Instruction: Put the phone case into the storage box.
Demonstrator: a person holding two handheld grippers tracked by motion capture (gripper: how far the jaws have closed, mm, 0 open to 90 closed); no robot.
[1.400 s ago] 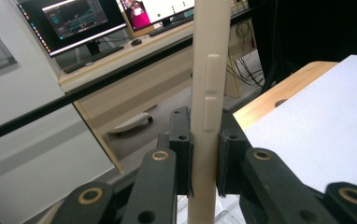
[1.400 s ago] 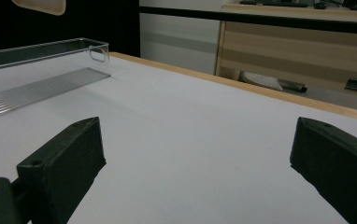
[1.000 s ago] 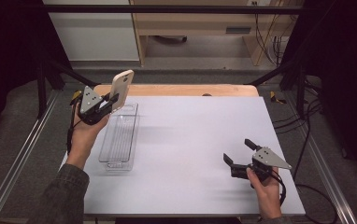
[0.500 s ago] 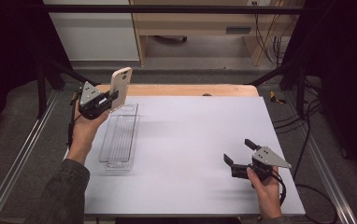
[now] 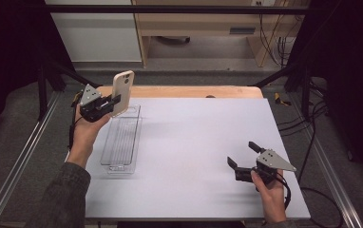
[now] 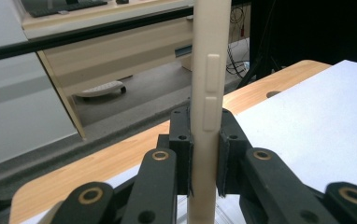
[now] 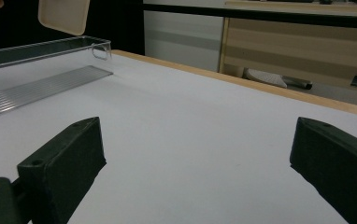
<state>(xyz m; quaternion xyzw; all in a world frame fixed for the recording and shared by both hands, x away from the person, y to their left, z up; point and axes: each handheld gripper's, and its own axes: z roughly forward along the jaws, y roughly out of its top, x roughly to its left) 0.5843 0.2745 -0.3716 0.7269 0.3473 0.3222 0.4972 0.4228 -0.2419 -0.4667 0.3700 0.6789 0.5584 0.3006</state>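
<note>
While the beige phone case (image 5: pixel 123 92) is seen broadside from the high view, held upright in the left claw (image 5: pixel 115 101) above the far end of the clear tray (image 5: pixel 120 142), its thin edge is presented in the left gripper view, where two raised side buttons can be made out on the case (image 6: pixel 208 93) and the two black jaws are seen pressed flat against its opposite faces low down. The grip itself is thus confirmed up close, whereas the case's height above the tray is shown by the high view. The right claw (image 5: pixel 243 157) is held low over the near right part of the white counter (image 5: pixel 194 142), well apart from the left claw, and its jaws are spread wide with nothing between them, as is made plain in the right gripper view by the bare counter (image 7: pixel 190 140) lying in the gap. In that same view the tray's ribbed floor and transparent end wall (image 7: pixel 50 65) are seen beyond the near jaw, with a lower corner of the case (image 7: pixel 63 16) hanging above it. Behind the left claw, a wooden strip (image 6: pixel 120 154) along the counter's far edge and pale cabinets (image 6: pixel 134 51) beyond it are seen. Nothing is found between the case and the tray beneath it.
</note>
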